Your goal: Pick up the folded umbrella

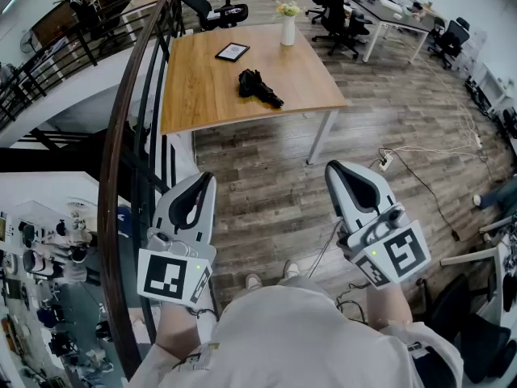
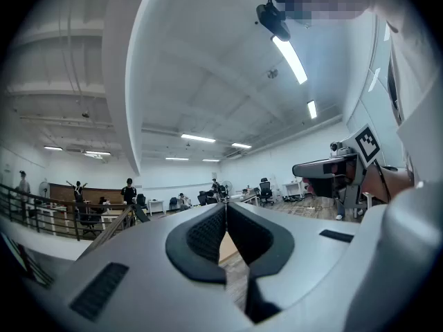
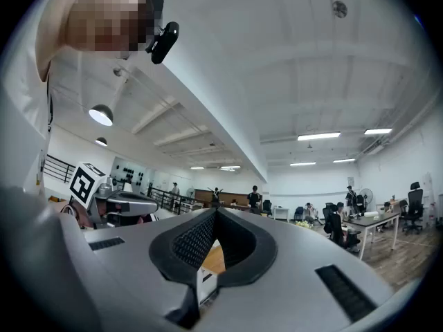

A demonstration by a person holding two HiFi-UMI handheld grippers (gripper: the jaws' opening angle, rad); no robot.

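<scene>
Standing back from the table point(image 1: 194, 87), I hold both claws out in front of me, level and pointing ahead over the wood-plank floor point(image 1: 266, 192). They run roughly parallel and well apart, one on each side of my body. Each marker cube sits at the near end and faces up toward my head. My left forearm point(image 1: 174, 330) and right forearm point(image 1: 392, 305) come in from below, close to my torso.

My left claw point(image 1: 206, 178) is closed and holds nothing. In the left gripper view the two dark padded jaws meet at their tips, with only a sliver of table and floor showing through the gap behind them. My right claw point(image 1: 335, 168) is closed and empty too, its pads meeting at the front in the right gripper view.

The folded umbrella point(image 1: 260, 87), black and bundled, lies near the middle of the table, well ahead of both claws and touched by neither. Beyond it lies a flat dark-rimmed thing point(image 1: 233, 52), maybe a framed picture or a tablet; I cannot tell which. A white vase of flowers point(image 1: 288, 24) stands near the far edge. A dark stair railing point(image 1: 121, 176) curves past just left of my left claw.
</scene>
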